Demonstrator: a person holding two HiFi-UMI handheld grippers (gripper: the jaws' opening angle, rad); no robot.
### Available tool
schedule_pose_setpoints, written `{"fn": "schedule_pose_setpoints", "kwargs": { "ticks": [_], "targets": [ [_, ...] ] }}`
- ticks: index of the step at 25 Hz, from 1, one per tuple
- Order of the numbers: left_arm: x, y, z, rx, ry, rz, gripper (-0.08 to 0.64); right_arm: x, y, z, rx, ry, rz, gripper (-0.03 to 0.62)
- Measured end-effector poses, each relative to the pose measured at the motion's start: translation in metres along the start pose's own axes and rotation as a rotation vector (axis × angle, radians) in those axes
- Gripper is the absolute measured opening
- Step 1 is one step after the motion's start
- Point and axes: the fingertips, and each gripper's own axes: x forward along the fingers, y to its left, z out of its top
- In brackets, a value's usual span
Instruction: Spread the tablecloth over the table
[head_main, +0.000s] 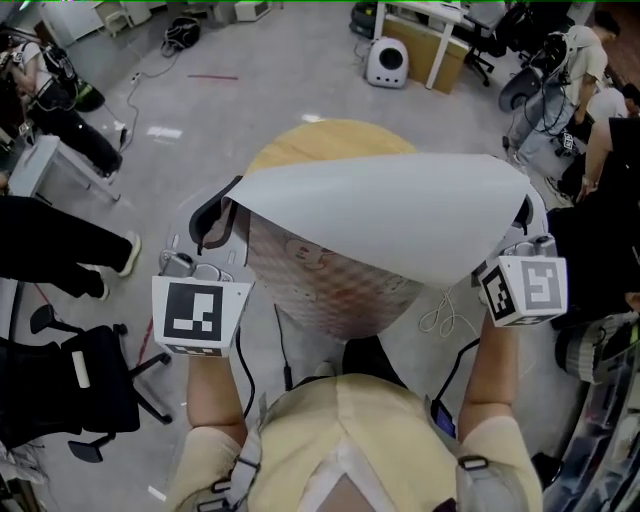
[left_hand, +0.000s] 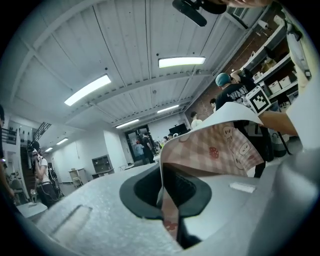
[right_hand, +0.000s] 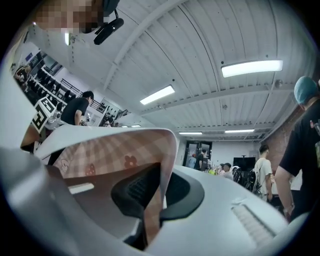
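Note:
The tablecloth (head_main: 400, 215) hangs stretched in the air between my two grippers, its white underside up and its pink checked face (head_main: 330, 285) sagging below. It covers the near half of the round wooden table (head_main: 330, 145). My left gripper (head_main: 215, 232) is shut on the cloth's left corner, and the checked fabric (left_hand: 215, 147) runs down between the pads of that gripper (left_hand: 166, 192). My right gripper (head_main: 527, 218) is shut on the right corner. In the right gripper view, the cloth (right_hand: 110, 150) folds into the pinch of this gripper (right_hand: 154, 200). Both grippers point about level.
A black office chair (head_main: 90, 385) stands close on the left. People stand at the left edge (head_main: 60, 240) and at the right (head_main: 590, 90). A white device (head_main: 387, 62) and a desk (head_main: 430, 45) lie beyond the table. A cord (head_main: 442, 318) lies on the floor.

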Motion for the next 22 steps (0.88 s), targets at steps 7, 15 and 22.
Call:
{"fn": "schedule_pose_setpoints", "kwargs": {
  "ticks": [7,15,22],
  "targets": [
    [0.079,0.025,-0.006,0.036,0.063,0.034,0.006,0.079,-0.031,-0.032,0.013,0.022,0.076,0.011],
    [0.18,0.063,-0.018,0.028,0.144,0.066,0.006,0.182,-0.065,-0.064,-0.005,0.059,0.168,0.011],
    [0.219,0.066,-0.061,0.023,0.212,0.06,0.008,0.213,-0.064,-0.109,-0.043,0.093,0.227,0.011]
  ]
}}
